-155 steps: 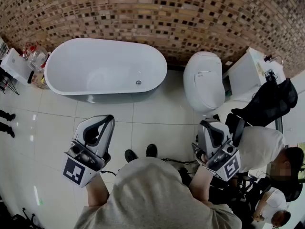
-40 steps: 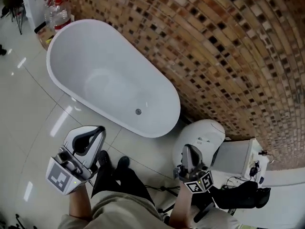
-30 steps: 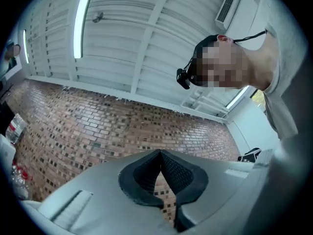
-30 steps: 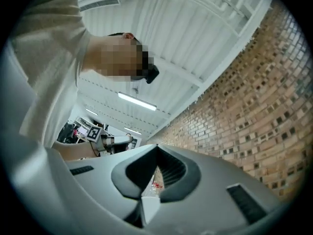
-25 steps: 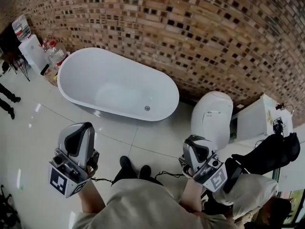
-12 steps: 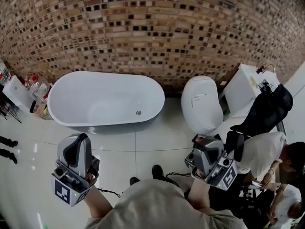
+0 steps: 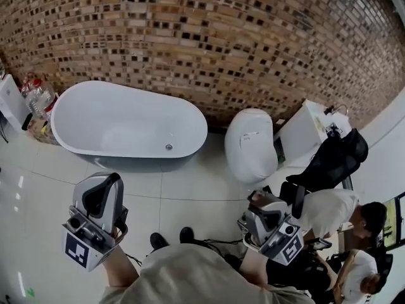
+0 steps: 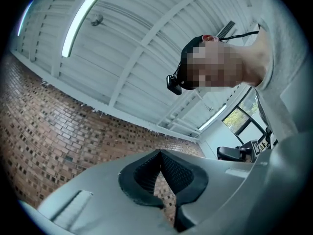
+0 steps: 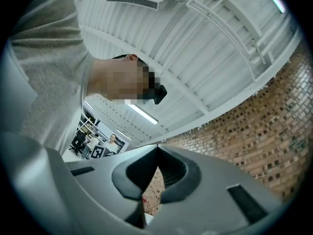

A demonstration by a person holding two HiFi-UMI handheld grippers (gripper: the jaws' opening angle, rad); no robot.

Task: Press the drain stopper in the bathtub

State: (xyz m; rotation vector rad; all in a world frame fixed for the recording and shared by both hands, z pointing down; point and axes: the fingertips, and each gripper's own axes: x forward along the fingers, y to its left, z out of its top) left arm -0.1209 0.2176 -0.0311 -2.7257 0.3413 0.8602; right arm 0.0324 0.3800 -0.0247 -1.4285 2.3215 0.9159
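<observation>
The brick wall [image 7: 221, 37] runs behind the bathtub [image 7: 114, 122], and pale floor tiles [image 7: 190, 182] spread in front of it. The white oval tub lies lengthways along the wall. A toilet [image 7: 251, 144] stands just beside the tub's right end, and bottles [image 7: 35, 94] crowd its left end.

The left gripper [image 7: 112, 179] and right gripper [image 7: 259, 198] are held low over the floor, well apart from the tub's near rim and pointed up and away from it. In each gripper view the tips meet with nothing caught between them, in the left [image 8: 160, 153] and the right [image 9: 157, 148] alike, so both tools are closed and empty.

The drain stopper [image 7: 169, 147] sits on the tub floor near the right end, close to the near wall. It is a small dark disc, and probably raised, though it is too small here to be sure.

The likely trouble is the long reach down over the rim. A gripper body could knock the tub edge, or a tip could land off-centre and skid on the glossy enamel instead of pushing the stopper down. Leaning in from the right end also risks brushing the toilet.

The floor along the tub's near side is open, so the person can step up squarely opposite the stopper. The wall blocks the tub's far side.
</observation>
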